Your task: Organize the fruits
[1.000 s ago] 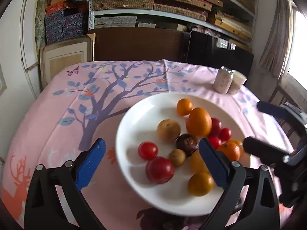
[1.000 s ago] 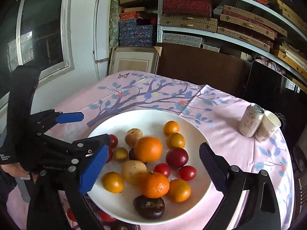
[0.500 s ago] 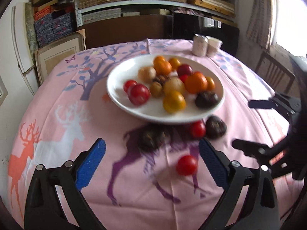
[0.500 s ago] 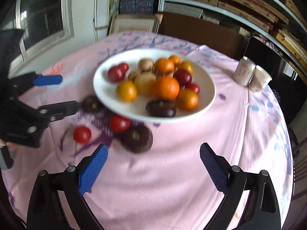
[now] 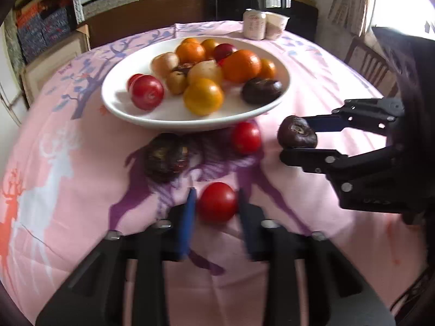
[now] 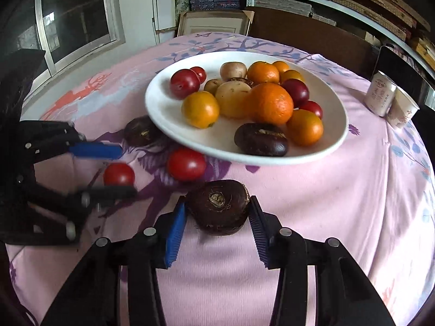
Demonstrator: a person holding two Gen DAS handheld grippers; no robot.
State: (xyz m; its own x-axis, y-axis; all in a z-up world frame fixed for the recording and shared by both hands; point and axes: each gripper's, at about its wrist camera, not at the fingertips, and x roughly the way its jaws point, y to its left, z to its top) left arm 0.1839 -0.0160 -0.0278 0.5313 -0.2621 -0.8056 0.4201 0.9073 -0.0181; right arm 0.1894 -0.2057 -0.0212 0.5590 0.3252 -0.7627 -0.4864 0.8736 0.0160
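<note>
A white plate (image 5: 119,108) (image 6: 337,135) holds several oranges, red plums and brown fruits. On the pink cloth in front of it lie a red tomato (image 5: 246,138) (image 6: 186,164) and a dark round fruit (image 5: 166,157) (image 6: 141,131). My left gripper (image 5: 216,207) (image 6: 114,169) is closed around a second red tomato (image 5: 217,202) (image 6: 118,174) on the cloth. My right gripper (image 6: 217,217) (image 5: 299,135) is shut on a dark brown fruit (image 6: 217,206) (image 5: 297,135) at cloth level.
A drink can (image 5: 254,24) (image 6: 380,96) and a paper cup (image 5: 276,25) (image 6: 402,110) stand at the far side of the round table. A chair (image 5: 367,62) stands to the right. Shelves with boxes fill the back wall.
Both grippers dropped toward the near cloth and closed, the left around a red tomato, the right around a dark brown fruit. A second ago they hovered open over the plate.
</note>
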